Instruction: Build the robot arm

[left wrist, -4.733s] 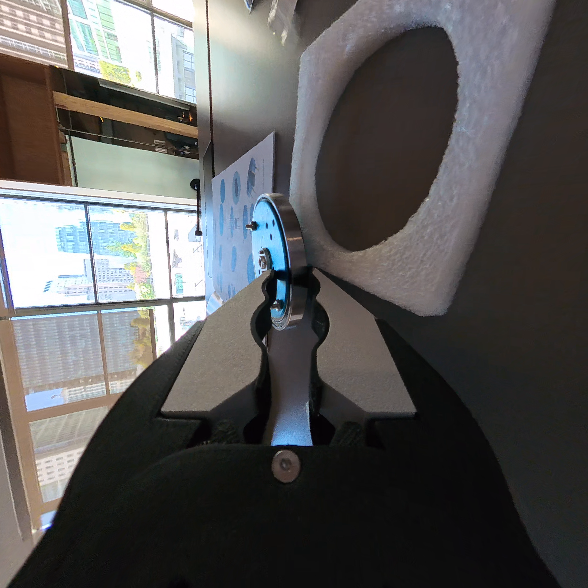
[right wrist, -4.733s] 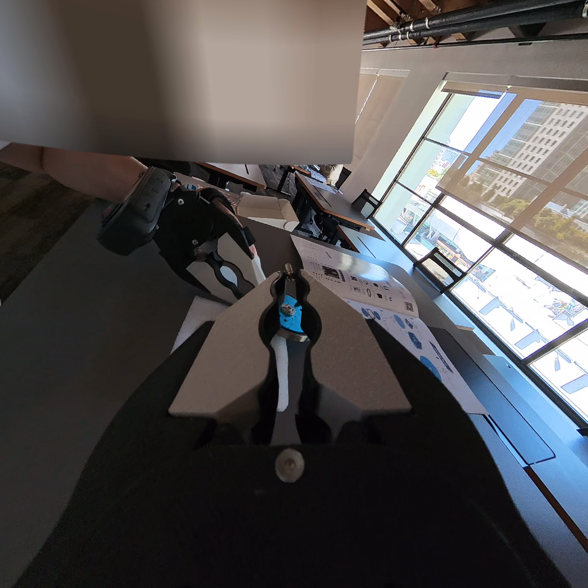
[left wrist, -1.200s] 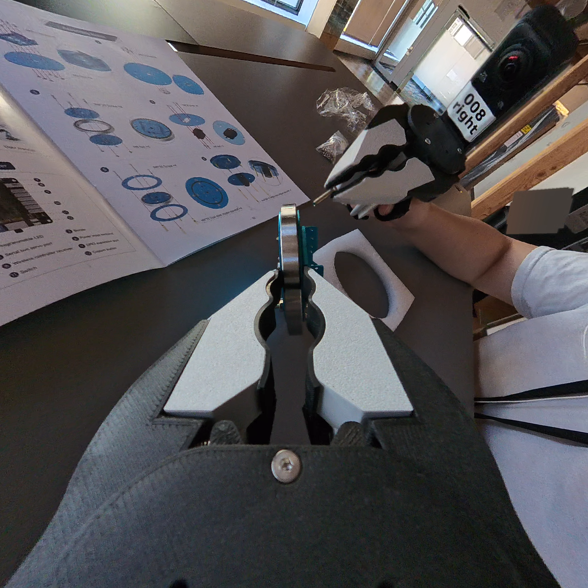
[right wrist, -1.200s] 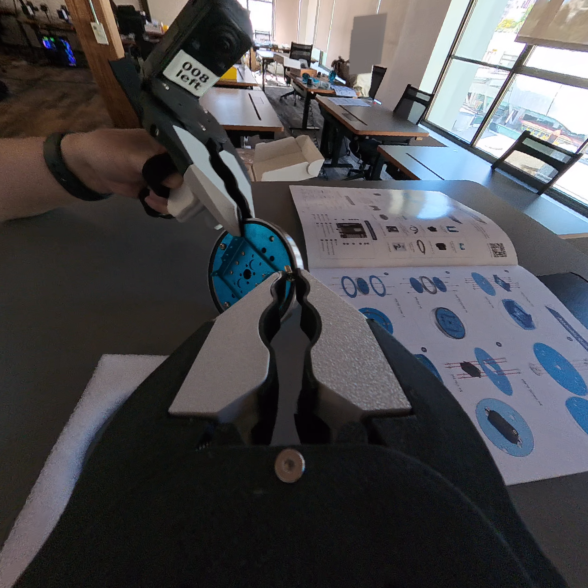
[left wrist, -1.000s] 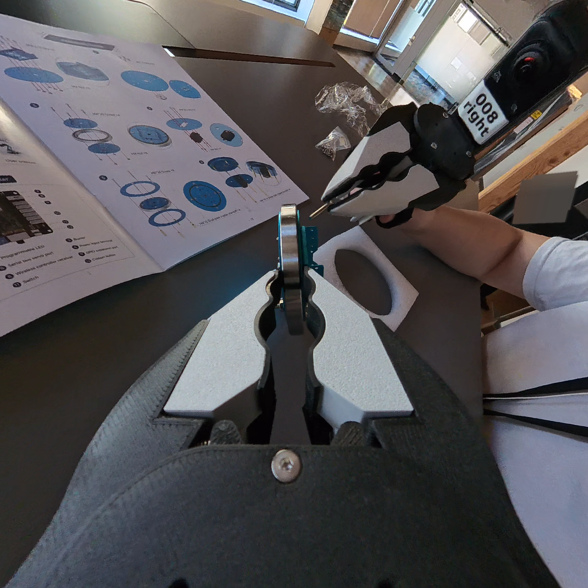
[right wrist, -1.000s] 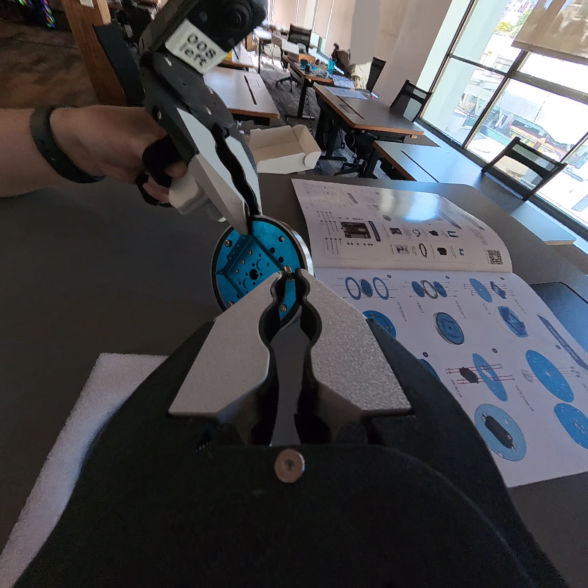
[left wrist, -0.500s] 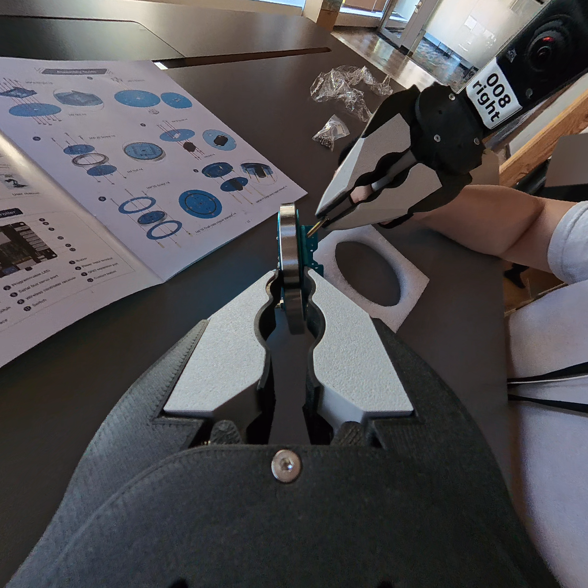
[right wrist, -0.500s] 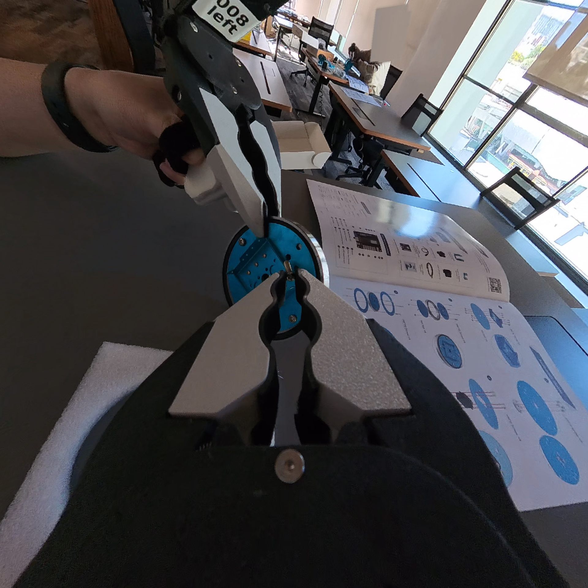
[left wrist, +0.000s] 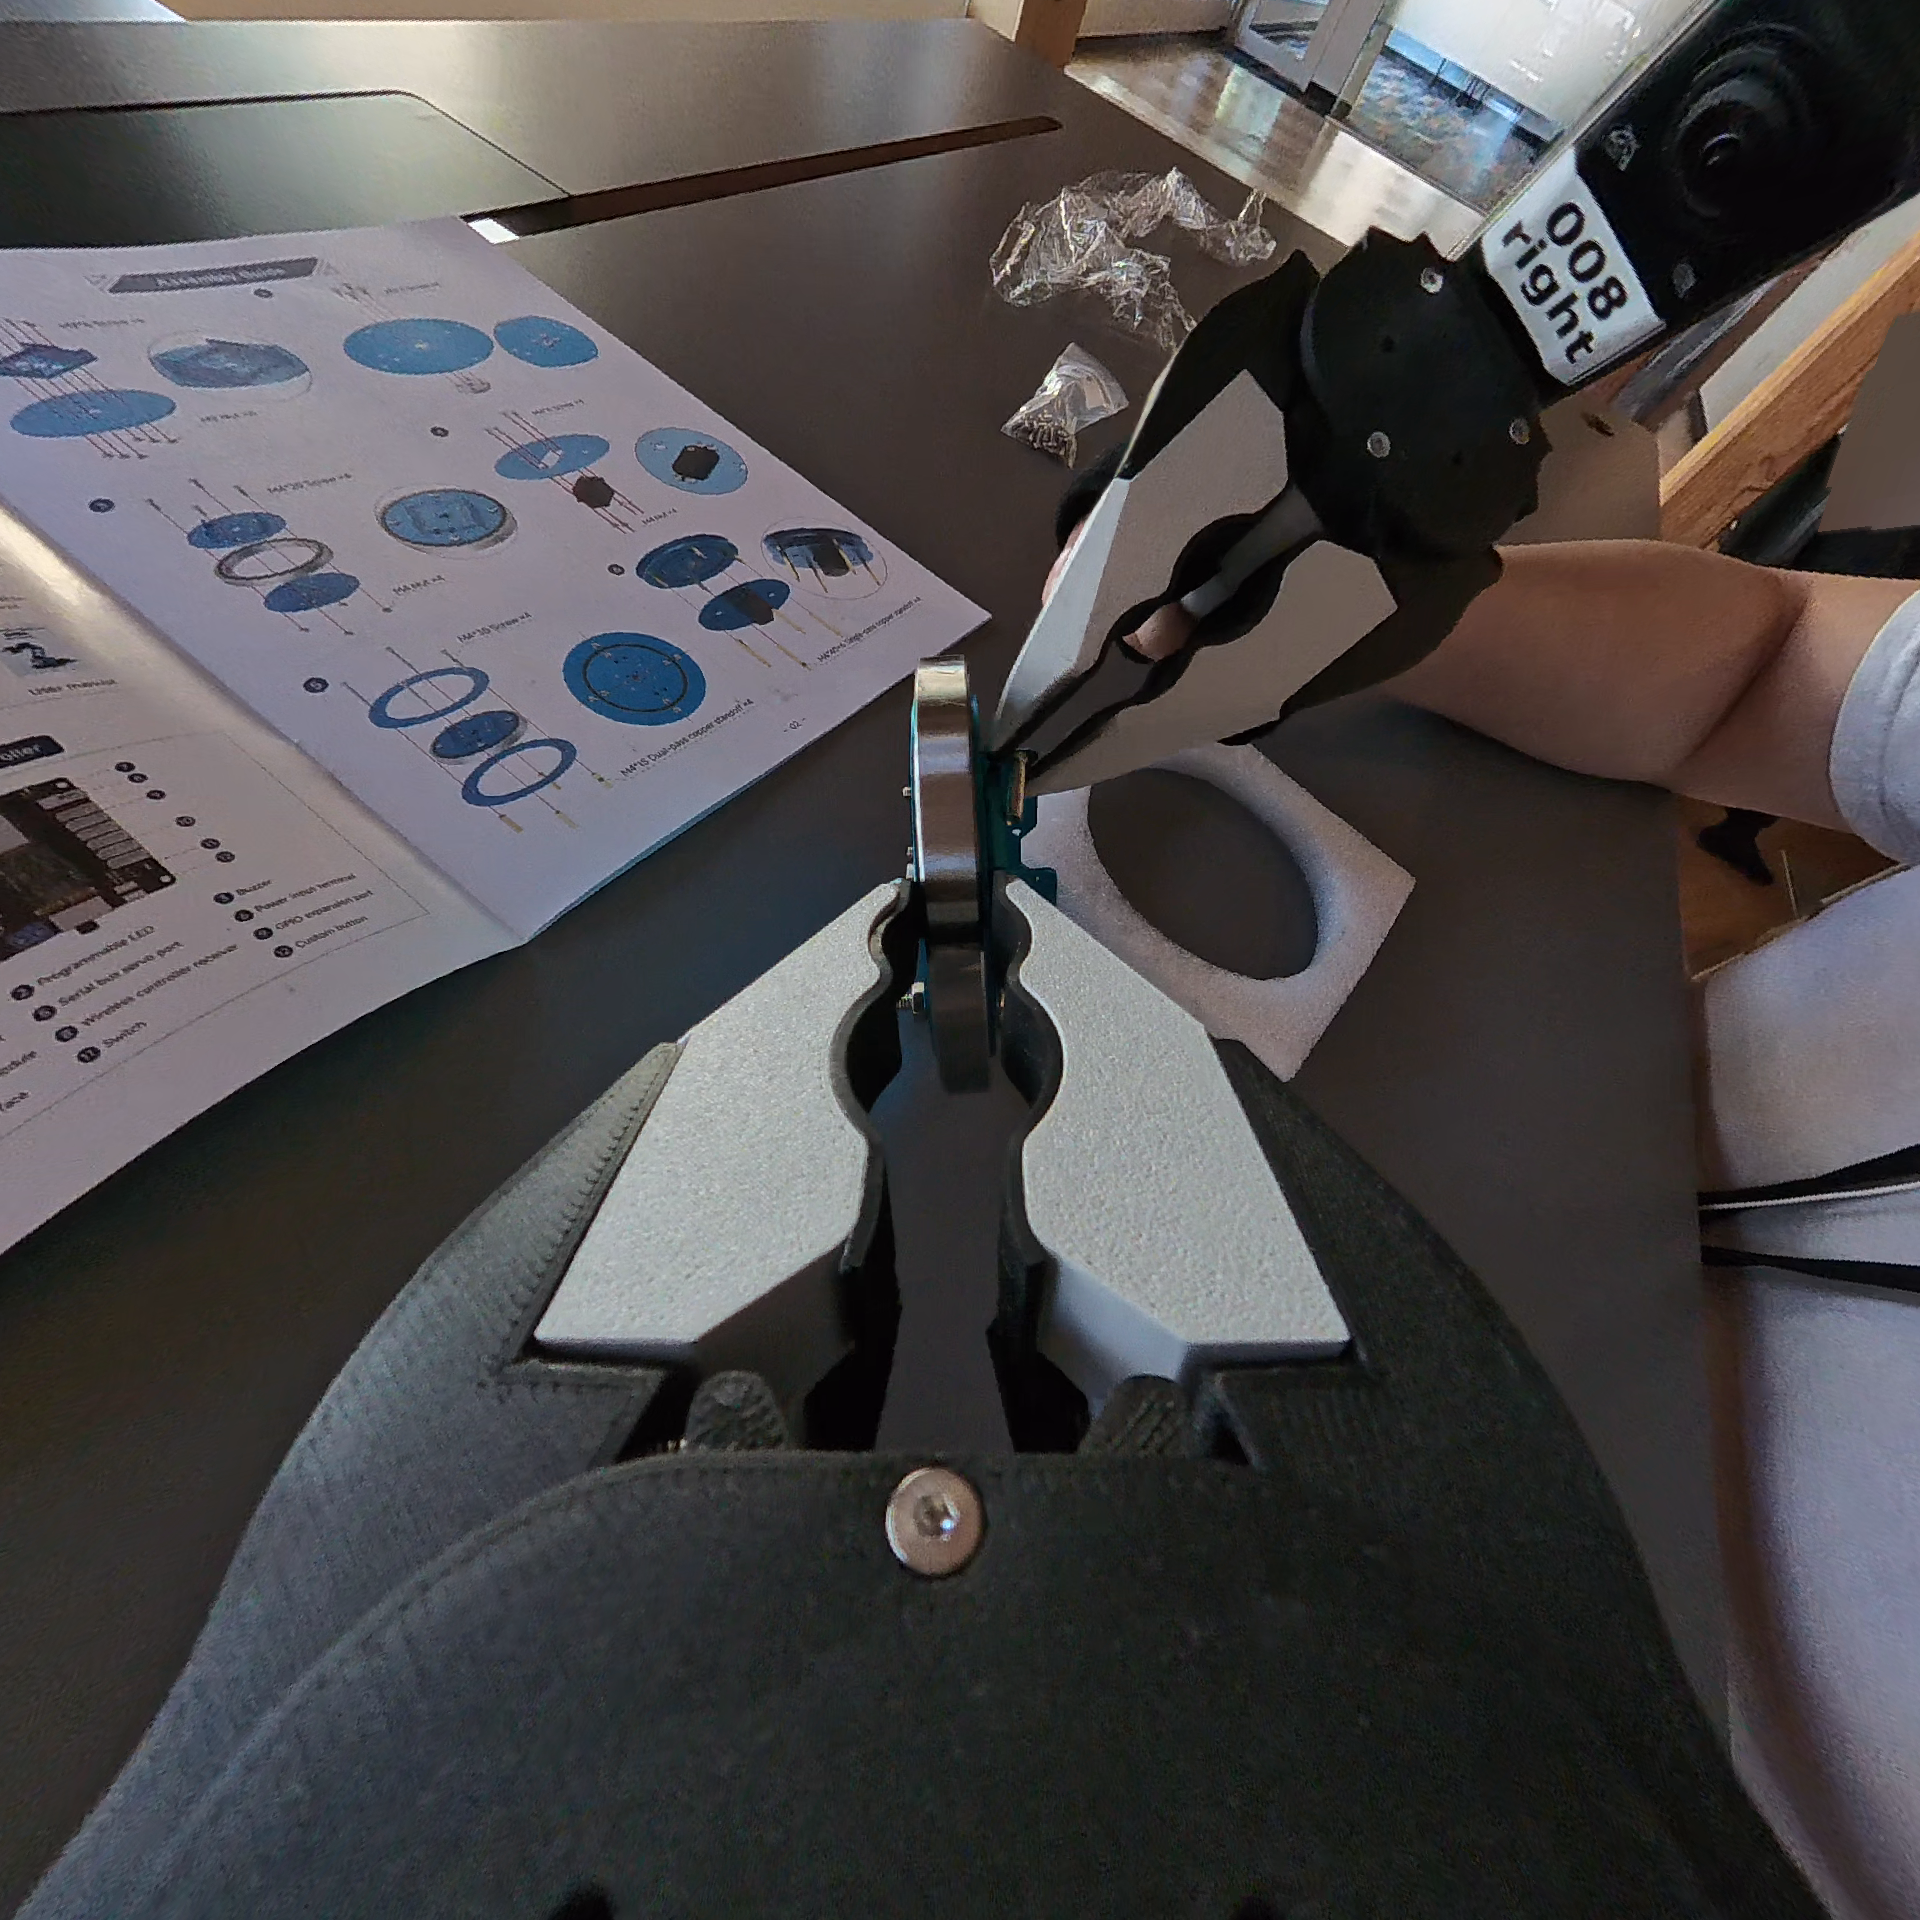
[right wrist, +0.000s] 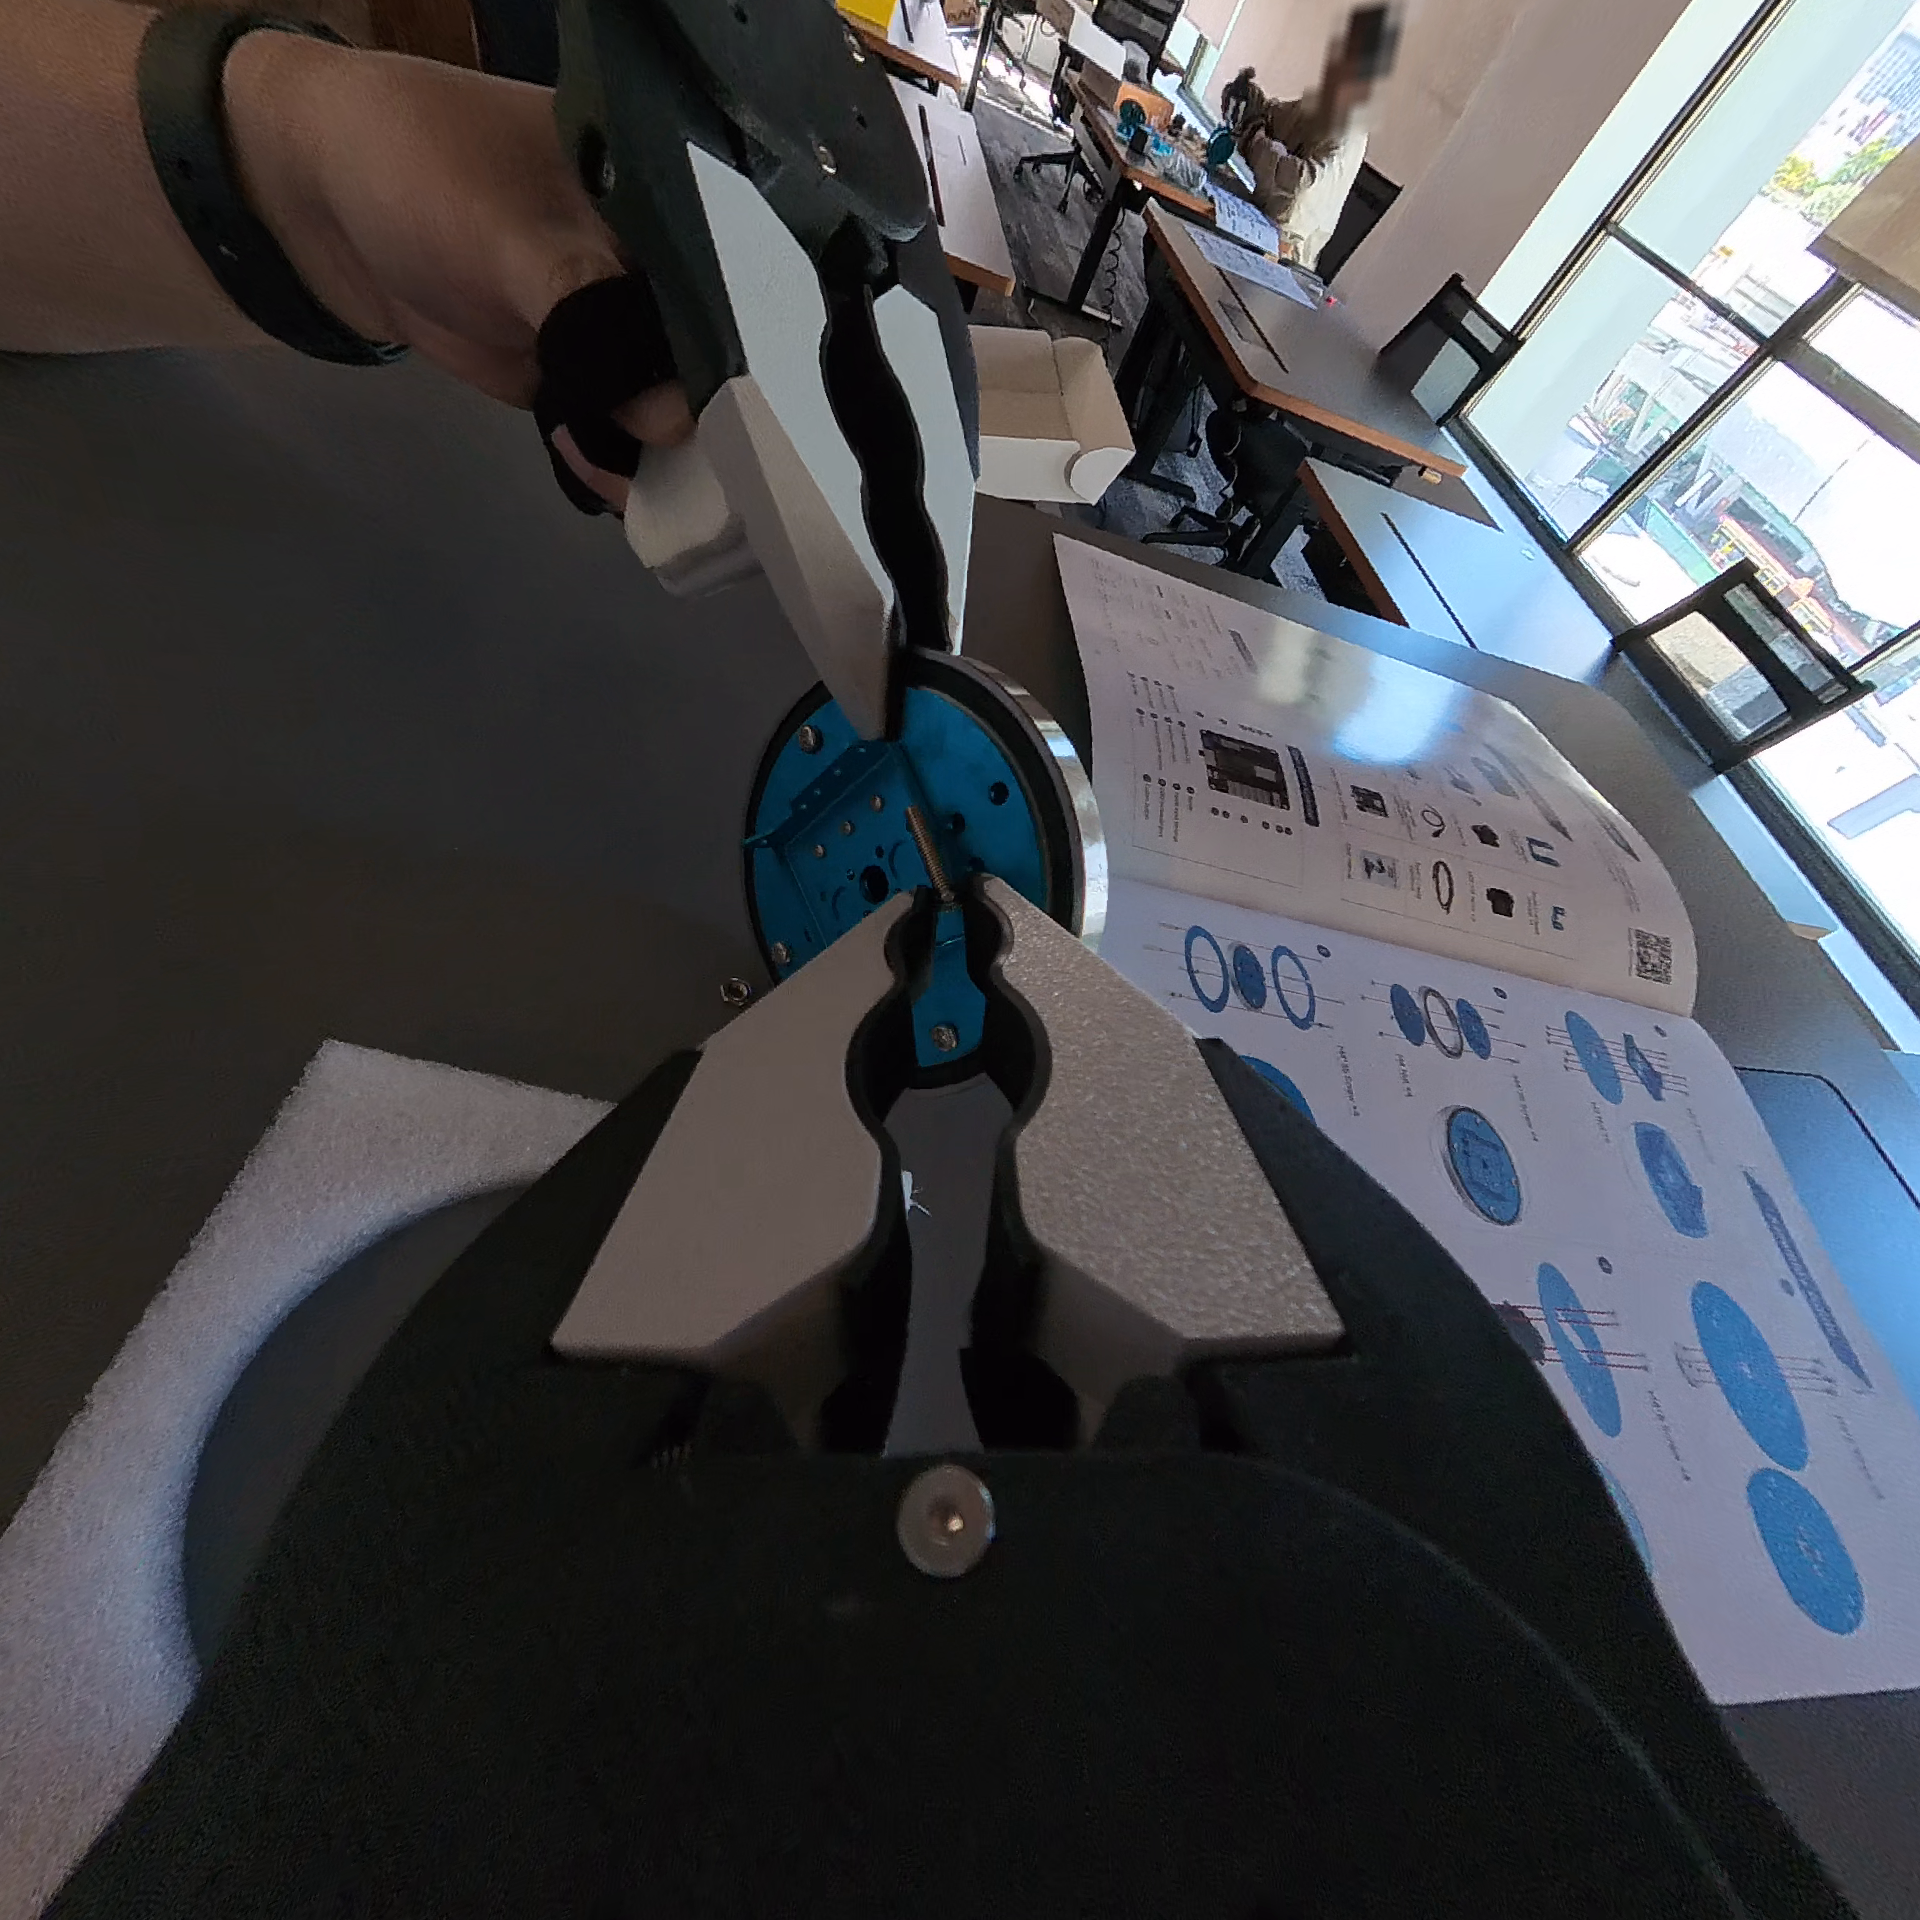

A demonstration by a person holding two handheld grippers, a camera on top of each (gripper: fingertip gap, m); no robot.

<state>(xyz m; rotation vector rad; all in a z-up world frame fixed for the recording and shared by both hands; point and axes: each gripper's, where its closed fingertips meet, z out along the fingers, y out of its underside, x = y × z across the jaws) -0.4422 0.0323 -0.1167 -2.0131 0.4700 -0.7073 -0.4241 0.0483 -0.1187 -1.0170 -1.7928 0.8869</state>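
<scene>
My left gripper [left wrist: 951, 896] is shut on the rim of a blue disc with a metal ring [left wrist: 943, 769] and holds it upright, edge-on, above the dark table. In the right wrist view the disc's blue face [right wrist: 971, 769] shows several holes, and the left gripper [right wrist: 902, 670] clamps it from above. My right gripper [right wrist: 940, 896] is shut on a small threaded screw [right wrist: 925, 844], whose tip rests against the blue face near its middle. In the left wrist view the right gripper [left wrist: 1010, 743] comes in from the upper right, its tips at the disc's right face.
A white foam pad with a round hole [left wrist: 1340, 914] lies on the table under the right gripper [right wrist: 312, 1195]. An open instruction booklet [left wrist: 416, 582] lies to the left. Crumpled plastic bags [left wrist: 1122, 249], a small bag of hardware [left wrist: 1065, 410] and a loose nut [right wrist: 736, 988] lie nearby.
The right gripper has moved in with the screw until its tip meets the disc's blue face. The left gripper has kept hold of the disc and tilted slightly.
</scene>
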